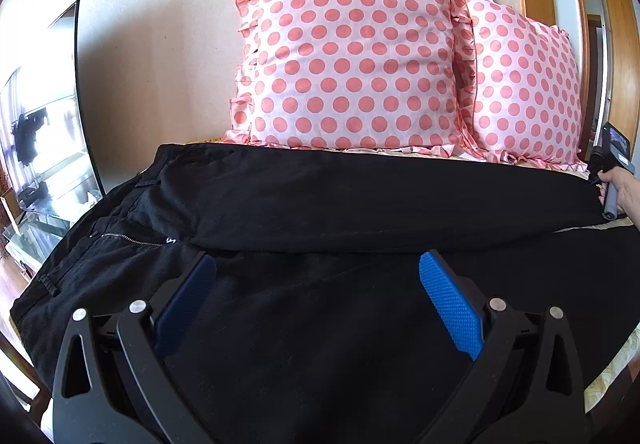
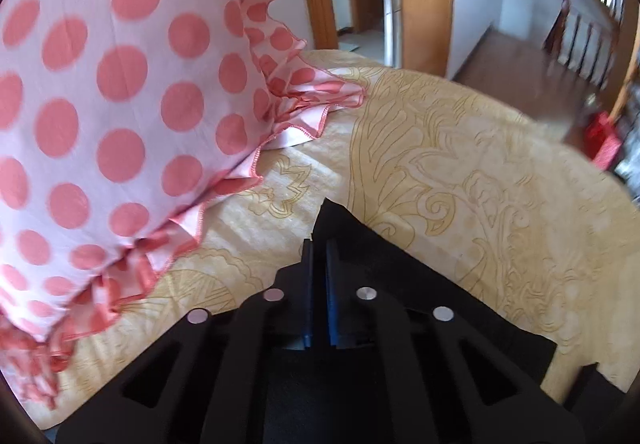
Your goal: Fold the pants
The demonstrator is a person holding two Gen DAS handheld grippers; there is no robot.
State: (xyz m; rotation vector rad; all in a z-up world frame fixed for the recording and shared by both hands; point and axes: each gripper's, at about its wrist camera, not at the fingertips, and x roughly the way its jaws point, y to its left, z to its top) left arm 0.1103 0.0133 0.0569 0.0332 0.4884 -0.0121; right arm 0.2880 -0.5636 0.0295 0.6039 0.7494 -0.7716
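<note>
- Pants [image 1: 320, 203], black, lie spread across the patterned bedcover [image 2: 460, 147], waistband far left, in front of the polka-dot pillows [image 1: 348, 55].
- Right gripper [image 2: 319, 244] is pressed together, pinching a leg hem at the right end.
- Left gripper [image 1: 316, 272] hovers spread over the near leg.
- Judged step: first fold; next, carry the hem leftward to the waistband.

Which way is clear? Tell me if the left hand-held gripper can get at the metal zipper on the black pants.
Probably yes. The left hand-held gripper stands open over the black pants, and the metal zipper lies uncovered just ahead to its left, with only flat cloth between.
</note>
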